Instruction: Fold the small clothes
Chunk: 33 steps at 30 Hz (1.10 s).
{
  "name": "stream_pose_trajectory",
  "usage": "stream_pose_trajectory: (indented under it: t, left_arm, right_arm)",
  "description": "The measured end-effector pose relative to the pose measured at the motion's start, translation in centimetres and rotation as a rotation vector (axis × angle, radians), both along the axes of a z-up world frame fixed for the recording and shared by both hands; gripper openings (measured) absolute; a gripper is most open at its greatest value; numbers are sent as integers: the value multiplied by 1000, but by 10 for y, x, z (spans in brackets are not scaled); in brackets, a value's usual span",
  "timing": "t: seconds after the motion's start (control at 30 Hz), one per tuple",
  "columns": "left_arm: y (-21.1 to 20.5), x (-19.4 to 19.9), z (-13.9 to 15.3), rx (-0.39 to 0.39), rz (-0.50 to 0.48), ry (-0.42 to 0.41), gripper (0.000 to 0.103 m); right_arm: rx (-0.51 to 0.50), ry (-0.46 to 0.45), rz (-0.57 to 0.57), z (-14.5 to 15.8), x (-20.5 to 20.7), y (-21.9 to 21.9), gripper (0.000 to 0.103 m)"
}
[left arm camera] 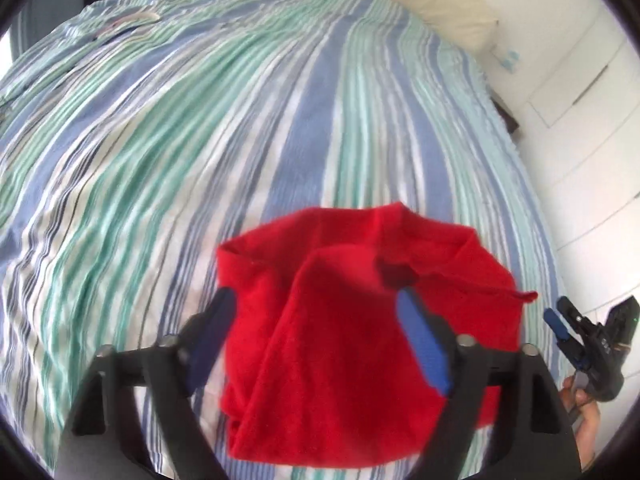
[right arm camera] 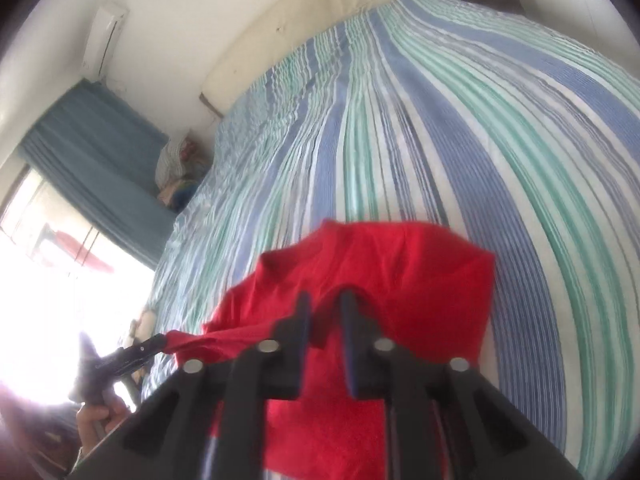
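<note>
A small red garment (left arm camera: 344, 320) lies crumpled on the striped bedspread (left arm camera: 224, 128) near its front edge. In the left wrist view my left gripper (left arm camera: 316, 300) stands wide open, with the cloth bunched between its blue pads (left arm camera: 424, 344) and draped over the right one. In the right wrist view the garment (right arm camera: 400, 280) lies under my right gripper (right arm camera: 326, 300), whose jaws stand a narrow gap apart with nothing pinched between them. The right gripper also shows in the left wrist view (left arm camera: 560, 322), off the cloth. The left gripper shows in the right wrist view (right arm camera: 156, 344), touching a corner of the cloth.
A cream headboard (right arm camera: 304, 16) runs along the far end of the bed. A blue curtain (right arm camera: 92, 168) and a bright window (right arm camera: 48, 280) are on the left. White cabinet doors (left arm camera: 592, 128) stand on the right. A pile of clothes (right arm camera: 176, 176) lies beside the bed.
</note>
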<state>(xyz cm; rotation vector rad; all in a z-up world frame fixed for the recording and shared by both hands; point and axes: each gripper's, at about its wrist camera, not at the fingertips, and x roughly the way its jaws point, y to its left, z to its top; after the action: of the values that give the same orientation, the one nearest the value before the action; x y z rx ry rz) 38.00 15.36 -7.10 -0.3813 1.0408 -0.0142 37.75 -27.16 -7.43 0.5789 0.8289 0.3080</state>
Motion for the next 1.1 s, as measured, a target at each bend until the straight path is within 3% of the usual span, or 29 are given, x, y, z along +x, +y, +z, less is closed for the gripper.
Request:
stream_pose_trajectory:
  t: [0.03, 0.13, 0.2, 0.3, 0.4, 0.47, 0.53, 0.6, 0.63, 0.67, 0.8, 0.93, 1.1]
  left_arm:
    - [8, -3, -5, -6, 22, 6, 90]
    - [23, -28, -24, -87, 1, -2, 90]
    - [30, -57, -35, -44, -3, 4, 90]
    - [34, -108, -52, 45, 10, -13, 92]
    - [36, -145, -71, 122, 56, -12, 96]
    - [33, -151, -86, 139, 67, 0, 98]
    - [23, -150, -98, 208, 57, -19, 102]
    - [13, -153, -108, 281, 33, -56, 103]
    - [10, -154, -109, 305, 34, -69, 103]
    - [9, -155, -109, 317, 39, -77, 103]
    - [12, -154, -108, 302, 42, -84, 103]
    - [16, -156, -108, 274, 46, -86, 103]
    - [10, -155, -110, 311, 42, -93, 103]
  right_arm:
    - [-45, 8, -35, 0, 8, 1, 72]
    - [-40, -7, -46, -2, -1, -3, 72]
    - [-73, -6, -9, -7, -22, -8, 72]
    - [-273, -38, 25, -18, -70, -8, 72]
    - [-480, -75, -12, -33, -123, -15, 72]
    - [-552, -70, -61, -44, -147, -24, 73]
    - [-611, -42, -110, -59, -160, -34, 79]
    - [-603, 14, -152, -78, -164, -45, 81]
    - [-583, 27, -159, -89, -166, -50, 89]
    - [-559, 10, -158, -95, -168, -54, 90]
    - [-567, 4, -129, -98, -164, -53, 101]
    - [-569, 8, -123, -100, -165, -52, 103]
    - [-559, 14, -116, -101, -162, -50, 103]
